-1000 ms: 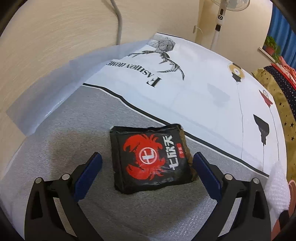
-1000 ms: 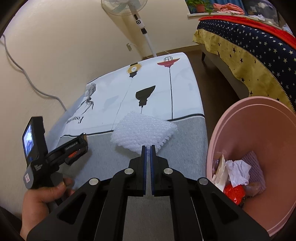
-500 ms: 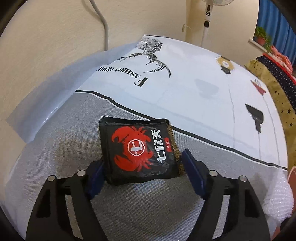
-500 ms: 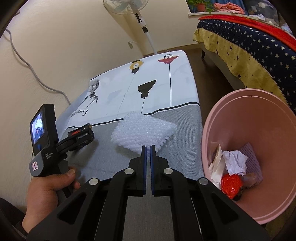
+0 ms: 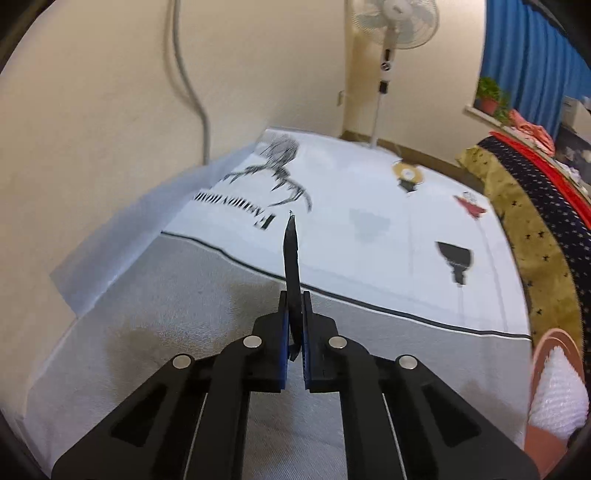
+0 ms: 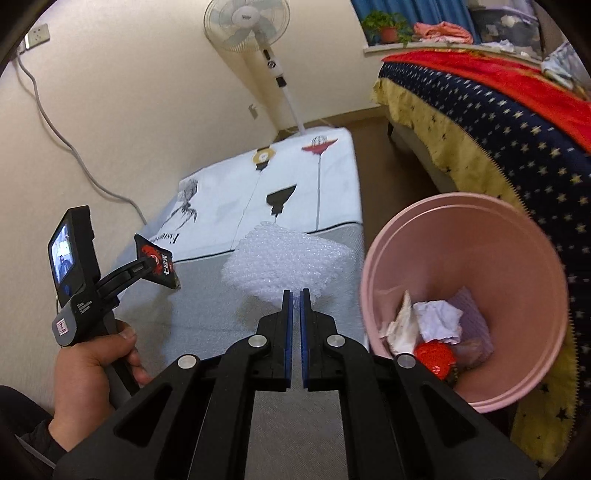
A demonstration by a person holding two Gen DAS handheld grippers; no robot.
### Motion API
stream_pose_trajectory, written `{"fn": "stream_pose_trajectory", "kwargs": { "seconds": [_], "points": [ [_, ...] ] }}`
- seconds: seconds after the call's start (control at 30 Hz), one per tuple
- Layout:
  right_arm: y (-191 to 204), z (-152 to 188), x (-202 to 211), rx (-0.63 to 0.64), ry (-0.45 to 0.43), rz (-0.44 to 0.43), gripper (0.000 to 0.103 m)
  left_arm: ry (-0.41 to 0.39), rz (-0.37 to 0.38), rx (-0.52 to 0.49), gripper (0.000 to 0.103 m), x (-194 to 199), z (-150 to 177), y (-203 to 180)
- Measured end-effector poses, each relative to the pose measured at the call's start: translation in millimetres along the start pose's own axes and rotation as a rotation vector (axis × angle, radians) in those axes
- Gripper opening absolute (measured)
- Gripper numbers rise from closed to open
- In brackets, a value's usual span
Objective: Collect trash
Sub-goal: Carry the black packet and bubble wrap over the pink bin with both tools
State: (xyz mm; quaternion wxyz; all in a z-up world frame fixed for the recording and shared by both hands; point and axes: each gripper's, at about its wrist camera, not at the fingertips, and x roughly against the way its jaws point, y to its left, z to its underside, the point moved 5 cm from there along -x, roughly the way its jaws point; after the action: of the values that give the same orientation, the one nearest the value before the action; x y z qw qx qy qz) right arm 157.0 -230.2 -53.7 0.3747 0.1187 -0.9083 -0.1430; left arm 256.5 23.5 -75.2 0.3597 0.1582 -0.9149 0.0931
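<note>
My left gripper point(image 5: 294, 325) is shut on a black snack packet point(image 5: 291, 258) with a red crab print and holds it edge-on above the table. In the right wrist view the packet point(image 6: 157, 264) hangs in the left gripper point(image 6: 147, 263) clear of the surface. My right gripper point(image 6: 296, 295) is shut on a wad of white bubble wrap point(image 6: 288, 264), lifted over the table's right edge. A pink bin point(image 6: 461, 236) with crumpled paper and a red wrapper stands just right of it; it also shows in the left wrist view point(image 5: 554, 339).
The low table has a grey and white printed cloth point(image 5: 369, 229). A wall with a grey cable point(image 5: 184, 74) runs along the left. A standing fan point(image 6: 251, 29) is at the far end. A bed with a starred blanket point(image 6: 498, 122) is on the right.
My left gripper has closed on the black packet and lifted it off the table, turning it edge-on. My right gripper has risen with the bubble wrap toward the bin.
</note>
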Motion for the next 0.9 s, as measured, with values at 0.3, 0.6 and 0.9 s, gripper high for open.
{"fn": "stream_pose_trajectory", "kwargs": {
  "seconds": [0.3,0.6,0.9],
  "points": [
    [-16,-4,54,-0.019,-0.085,0.076,0.004,-0.086,0.079,-0.089,0.006,55,1,-20],
    [-38,-9,99,-0.064,-0.165,0.164,0.004,-0.154,0.193,-0.174,0.006,103,5,-45],
    [-61,-8,119,-0.071,-0.215,0.290,0.004,-0.172,0.335,-0.233,0.006,129,22,-84]
  ]
}}
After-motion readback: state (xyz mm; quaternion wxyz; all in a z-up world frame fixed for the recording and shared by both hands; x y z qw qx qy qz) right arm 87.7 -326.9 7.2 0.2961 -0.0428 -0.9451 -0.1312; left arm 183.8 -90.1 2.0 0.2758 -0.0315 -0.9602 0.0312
